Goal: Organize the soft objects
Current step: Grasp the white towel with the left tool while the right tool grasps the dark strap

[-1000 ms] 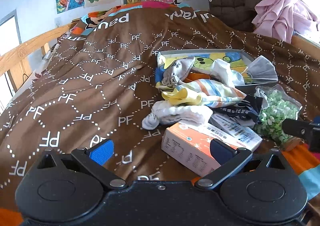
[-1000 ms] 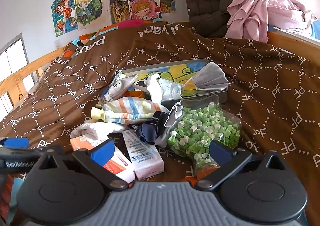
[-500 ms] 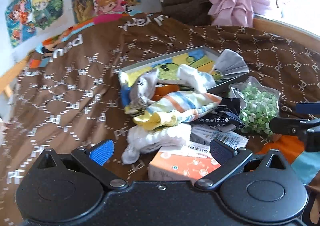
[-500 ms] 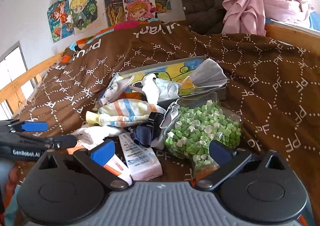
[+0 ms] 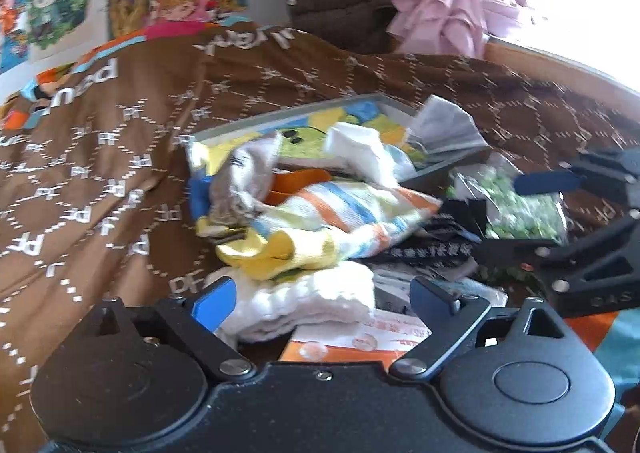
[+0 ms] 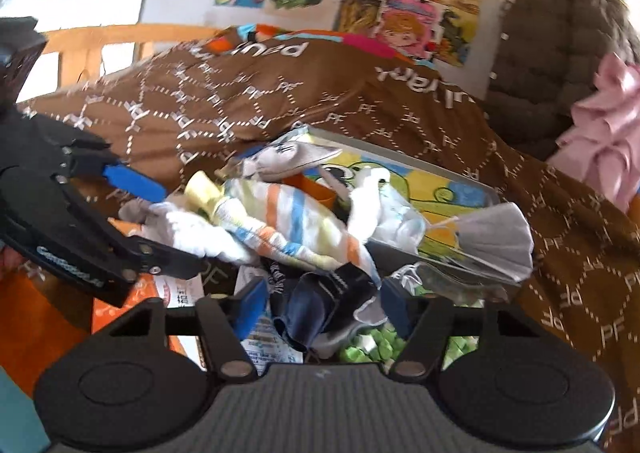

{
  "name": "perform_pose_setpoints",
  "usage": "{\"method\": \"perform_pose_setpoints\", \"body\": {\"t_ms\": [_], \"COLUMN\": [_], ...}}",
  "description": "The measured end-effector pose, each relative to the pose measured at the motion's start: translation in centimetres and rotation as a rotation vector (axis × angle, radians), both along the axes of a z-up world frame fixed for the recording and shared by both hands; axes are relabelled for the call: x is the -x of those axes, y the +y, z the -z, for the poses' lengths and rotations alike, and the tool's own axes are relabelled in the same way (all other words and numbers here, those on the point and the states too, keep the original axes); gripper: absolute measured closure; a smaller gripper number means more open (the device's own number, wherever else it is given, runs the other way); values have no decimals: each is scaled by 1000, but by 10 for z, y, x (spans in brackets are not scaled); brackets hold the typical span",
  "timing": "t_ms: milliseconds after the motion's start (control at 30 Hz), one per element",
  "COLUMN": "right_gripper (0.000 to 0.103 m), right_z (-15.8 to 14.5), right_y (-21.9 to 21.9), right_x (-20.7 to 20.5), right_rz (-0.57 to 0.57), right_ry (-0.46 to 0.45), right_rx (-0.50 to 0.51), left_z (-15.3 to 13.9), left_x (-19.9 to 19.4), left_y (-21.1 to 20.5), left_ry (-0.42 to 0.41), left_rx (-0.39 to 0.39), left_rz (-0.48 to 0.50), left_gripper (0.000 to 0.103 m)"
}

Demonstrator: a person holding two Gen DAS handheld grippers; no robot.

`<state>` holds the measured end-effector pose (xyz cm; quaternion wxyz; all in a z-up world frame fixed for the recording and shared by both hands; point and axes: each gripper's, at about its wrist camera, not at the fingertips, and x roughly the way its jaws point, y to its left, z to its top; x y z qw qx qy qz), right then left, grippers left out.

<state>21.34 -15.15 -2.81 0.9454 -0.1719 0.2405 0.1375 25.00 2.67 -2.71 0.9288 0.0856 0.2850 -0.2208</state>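
A heap of soft things lies on the brown quilt (image 5: 120,157): a striped sock (image 5: 340,213) (image 6: 280,225), a white fluffy sock (image 5: 320,301) (image 6: 192,233), a grey sock (image 5: 244,181), a navy sock (image 6: 320,305) and a grey face mask (image 6: 496,241). Some spill from a cartoon-printed tin tray (image 5: 280,121). My left gripper (image 5: 324,299) is closing around the white fluffy sock, with a gap still showing on the right side. My right gripper (image 6: 322,307) is closing around the navy sock, its pads near the cloth but not clearly pressing.
A bag of green paper stars (image 5: 516,205) and an orange-white box (image 5: 360,341) lie under the heap, with another carton beside them. A wooden bed rail (image 6: 120,37), a brown jacket (image 6: 552,53) and pink clothes (image 5: 452,13) border the bed. Posters hang on the wall.
Both grippers have pushed forward and down into the heap and rolled. Their jaws have narrowed, the right more than the left. Each sock now lies between a pair of fingers.
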Motion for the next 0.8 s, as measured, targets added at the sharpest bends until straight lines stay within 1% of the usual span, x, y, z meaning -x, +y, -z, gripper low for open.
{"method": "perform_pose_setpoints", "body": {"t_ms": [33, 100, 133, 200, 267, 367, 467, 533, 600, 667, 800], "right_gripper": [45, 54, 61, 72, 79, 81, 81, 85, 93, 97, 100], "right_z": [2, 9, 11, 16, 18, 18, 17, 16, 15, 14, 12], "right_y": [4, 11, 13, 15, 17, 18, 20, 23, 26, 30, 38], "right_x": [-1, -4, -6, -10, -12, -13, -14, -14, -15, -14, -10], "right_rz": [0, 5, 9, 22, 33, 43, 41, 35, 29, 26, -4], "right_ry": [6, 13, 17, 35, 45, 44, 43, 46, 53, 61, 60], "right_rx": [24, 76, 94, 111, 117, 114, 112, 119, 127, 129, 140], "left_z": [3, 9, 12, 15, 15, 16, 15, 14, 14, 12, 9], "left_x": [-2, -4, -5, -7, -9, -13, -14, -15, -17, -18, -17], "left_y": [-2, -3, -4, -4, -3, -2, -3, -1, 2, 4, 6], "left_ry": [3, 0, -5, -20, -22, 4, 7, 15, 30, 41, 41], "left_rx": [-9, -24, -30, -53, -38, -10, -5, 4, 23, 36, 48], "left_rz": [13, 16, 12, -3, -6, 8, 5, -1, -14, -23, -29], "left_gripper": [15, 21, 24, 32, 36, 50, 56, 60, 63, 66, 75]}}
